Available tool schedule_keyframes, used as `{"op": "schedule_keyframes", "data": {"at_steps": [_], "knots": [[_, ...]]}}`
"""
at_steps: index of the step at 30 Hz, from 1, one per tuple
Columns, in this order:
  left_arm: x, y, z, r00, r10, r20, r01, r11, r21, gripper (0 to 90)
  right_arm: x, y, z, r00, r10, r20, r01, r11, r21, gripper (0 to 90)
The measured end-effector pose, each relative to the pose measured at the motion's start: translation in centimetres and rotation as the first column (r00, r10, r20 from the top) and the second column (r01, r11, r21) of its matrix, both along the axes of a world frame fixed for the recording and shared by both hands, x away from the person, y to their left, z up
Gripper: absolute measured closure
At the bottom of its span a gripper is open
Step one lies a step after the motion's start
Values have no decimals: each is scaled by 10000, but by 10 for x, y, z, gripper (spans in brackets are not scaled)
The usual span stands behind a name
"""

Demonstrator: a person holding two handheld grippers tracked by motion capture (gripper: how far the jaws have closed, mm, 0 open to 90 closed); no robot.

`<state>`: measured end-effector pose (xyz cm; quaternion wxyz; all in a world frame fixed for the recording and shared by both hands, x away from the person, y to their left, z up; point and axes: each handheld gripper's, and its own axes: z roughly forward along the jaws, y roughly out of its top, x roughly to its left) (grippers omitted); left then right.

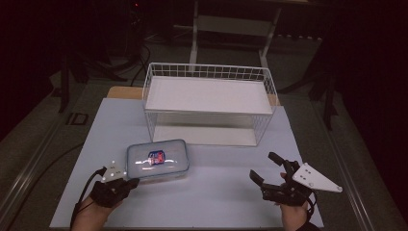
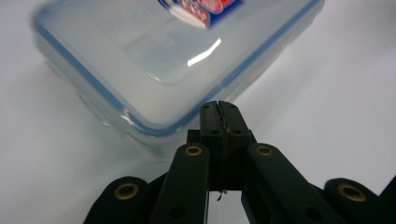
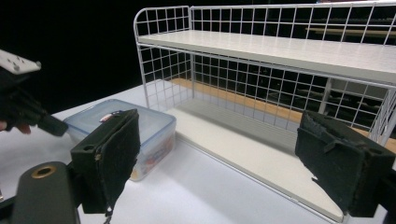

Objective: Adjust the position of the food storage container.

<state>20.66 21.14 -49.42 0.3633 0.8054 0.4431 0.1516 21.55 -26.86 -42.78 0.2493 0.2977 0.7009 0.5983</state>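
Note:
A clear lidded plastic container (image 1: 157, 160) with a blue seal and a red-and-blue label lies on the white table, left of centre. My left gripper (image 1: 133, 182) sits at its near left side, jaws pressed together with nothing between them. In the left gripper view the shut tips (image 2: 219, 109) stand right against the container's (image 2: 154, 56) near edge; I cannot tell whether they touch it. My right gripper (image 1: 262, 165) rests at the front right, open and empty. In the right gripper view its pads (image 3: 112, 154) spread wide, with the container (image 3: 140, 126) beyond them.
A white wire rack (image 1: 207, 96) with an upper shelf and a lower shelf stands at the back centre of the table (image 1: 216, 202); the right gripper view shows it close ahead (image 3: 280, 51). The left gripper (image 3: 51, 125) appears at that view's left edge. Dark floor surrounds the table.

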Motion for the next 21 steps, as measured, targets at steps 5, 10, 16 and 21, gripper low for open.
{"op": "schedule_keyframes", "data": {"at_steps": [5,10,16,21], "knots": [[7,27,19,9954,767,578,-768,9970,-19,893,1,0,0,10000,-41,11,41,10000,-2,137],[27,55,15,9915,1268,298,-1258,9915,-321,892,0,0,1,10000,70,36,-70,10000,37,137],[52,69,-7,9910,1334,-54,-1335,9908,-240,893,1,0,1,10000,57,57,-57,10000,-3,137],[65,62,-13,9952,970,138,-967,9950,-242,892,3,1,-2,9998,107,-167,-107,9999,-20,138]]}}
